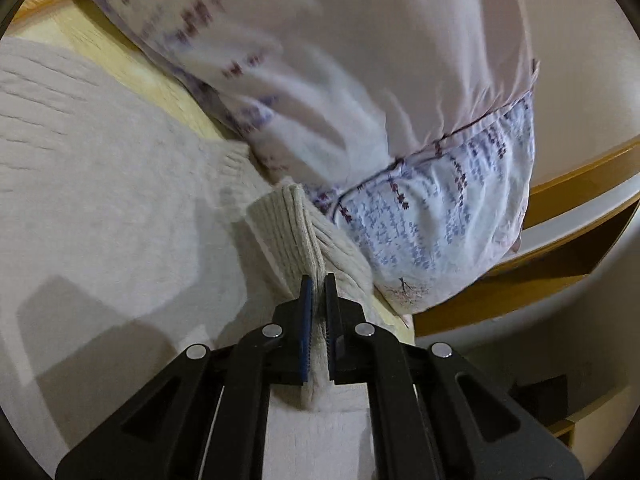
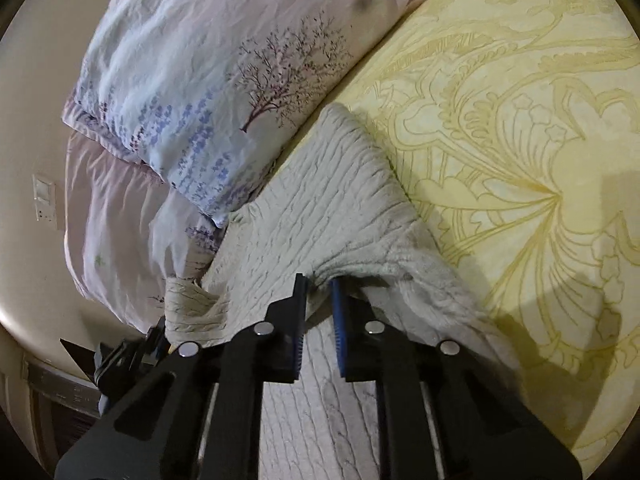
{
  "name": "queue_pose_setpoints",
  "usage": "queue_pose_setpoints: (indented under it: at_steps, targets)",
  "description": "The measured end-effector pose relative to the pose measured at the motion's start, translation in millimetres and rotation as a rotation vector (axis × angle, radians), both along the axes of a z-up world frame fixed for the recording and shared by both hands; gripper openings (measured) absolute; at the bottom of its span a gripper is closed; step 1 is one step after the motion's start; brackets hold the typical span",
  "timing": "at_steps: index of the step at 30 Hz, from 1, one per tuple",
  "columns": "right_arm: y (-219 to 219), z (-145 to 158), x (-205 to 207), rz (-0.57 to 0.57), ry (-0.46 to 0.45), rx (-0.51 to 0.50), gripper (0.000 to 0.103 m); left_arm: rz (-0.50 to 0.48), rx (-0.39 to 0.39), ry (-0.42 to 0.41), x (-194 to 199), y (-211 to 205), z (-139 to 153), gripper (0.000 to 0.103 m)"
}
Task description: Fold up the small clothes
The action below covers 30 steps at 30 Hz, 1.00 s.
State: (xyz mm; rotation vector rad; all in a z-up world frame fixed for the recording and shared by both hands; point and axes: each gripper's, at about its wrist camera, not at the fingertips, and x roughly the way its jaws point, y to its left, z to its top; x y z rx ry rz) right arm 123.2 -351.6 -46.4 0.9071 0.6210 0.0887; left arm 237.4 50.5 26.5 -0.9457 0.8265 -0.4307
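A cream cable-knit sweater [image 1: 100,208] lies on the bed. My left gripper [image 1: 319,280] is shut on the sweater's ribbed edge [image 1: 292,224], which stands up between the pads. In the right wrist view the sweater [image 2: 320,200] stretches away from my right gripper [image 2: 320,284]. Its jaws stand a little apart with a fold of the knit between them, and the knit drapes over the right finger [image 2: 360,320]. The left gripper's body [image 2: 128,356] shows at the lower left, at the sweater's ribbed corner [image 2: 192,308].
A floral pillow [image 2: 208,92] with lavender and tree prints lies against the sweater's far side; it also shows in the left wrist view [image 1: 360,80]. A yellow patterned bedsheet [image 2: 520,140] covers the mattress. A wooden bed frame [image 1: 560,184] and pale wall are beyond.
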Motion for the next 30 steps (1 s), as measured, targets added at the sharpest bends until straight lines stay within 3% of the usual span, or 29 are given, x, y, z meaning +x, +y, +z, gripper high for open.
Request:
queue_pose_setpoints:
  at_steps: [4,13,15,18,19,23,26,28,30]
  targets:
    - [2.6,0.0,-3.7,-0.024,0.003,-0.022,0.005,0.061,0.095,0.016,-21.0,8.8,-6.8,0.005]
    - [7.5,-5.2,-16.9,-0.09,0.019,-0.047,0.002,0.139,0.175,0.085,-48.7,17.8,-31.1,0.005]
    - [6.8,-6.9,-15.6,-0.089,0.024,-0.033,0.003,0.157,0.166,0.095,-53.7,19.3,-35.9,0.005]
    - [-0.1,-10.2,-16.4,-0.106,0.027,0.011,0.015,0.157,0.127,0.109,-50.7,22.3,-41.8,0.005]
    - [-2.2,-10.6,-16.5,-0.108,0.024,0.026,0.024,0.155,0.104,0.119,-48.5,23.9,-43.5,0.005]
    - [-6.5,-9.9,-15.3,-0.113,0.003,0.06,0.03,0.166,0.035,0.153,-41.9,33.1,-47.3,0.008]
    - [-9.2,-11.6,-12.1,-0.116,-0.003,0.091,0.031,0.183,-0.023,0.18,-37.0,43.1,-50.7,0.013]
    - [-11.4,-12.5,-10.4,-0.125,-0.004,0.099,0.03,0.204,-0.017,0.179,-32.8,48.0,-49.8,0.015]
    - [-11.7,-12.8,-5.4,-0.132,0.01,0.089,0.019,0.207,0.001,0.163,-26.3,49.1,-46.9,0.015]
